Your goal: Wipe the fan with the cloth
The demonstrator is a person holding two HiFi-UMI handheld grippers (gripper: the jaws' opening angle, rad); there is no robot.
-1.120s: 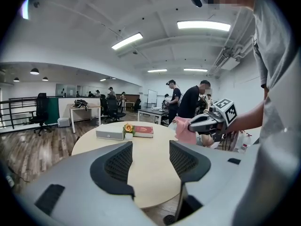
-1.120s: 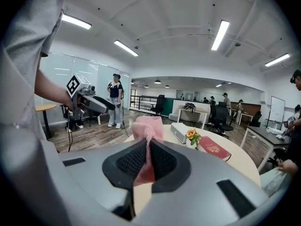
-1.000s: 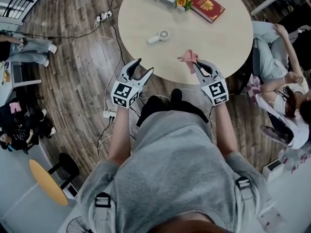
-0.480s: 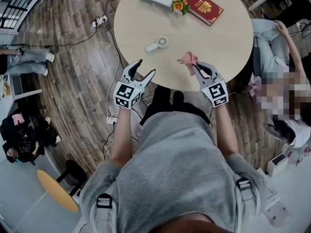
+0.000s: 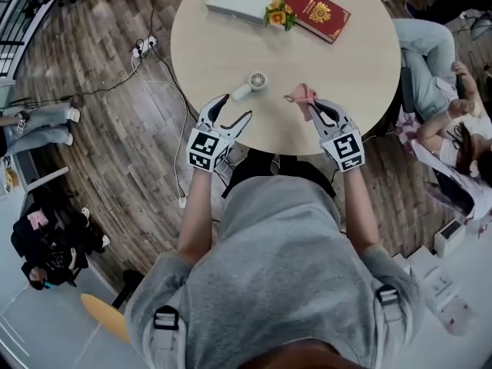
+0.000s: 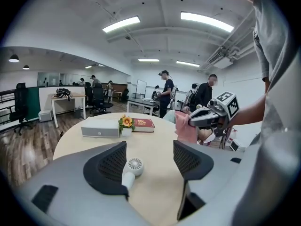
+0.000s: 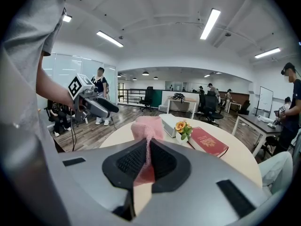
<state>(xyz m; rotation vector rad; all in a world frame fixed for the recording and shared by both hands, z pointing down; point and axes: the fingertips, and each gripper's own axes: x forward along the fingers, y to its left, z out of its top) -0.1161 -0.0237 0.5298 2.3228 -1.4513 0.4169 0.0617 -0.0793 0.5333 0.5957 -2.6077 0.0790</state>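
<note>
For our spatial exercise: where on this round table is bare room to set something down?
Bare: the right of the table, between red book and cloth; the left, between white box and fan. Crowded: the far edge, with box, flowers and book.

The room is lit brightly and evenly from above by long ceiling lamps (image 6: 121, 24), around which a slight white glare is seen. Only faint, soft shadows are cast on the table (image 5: 346, 60). Straight lines are bent strongly toward the edges, and the gripper views are ringed by dark corners. The nearest parts of the left gripper (image 6: 149, 160), the right gripper (image 7: 146, 161) and the cloth (image 7: 142, 173) are rendered soft.
</note>
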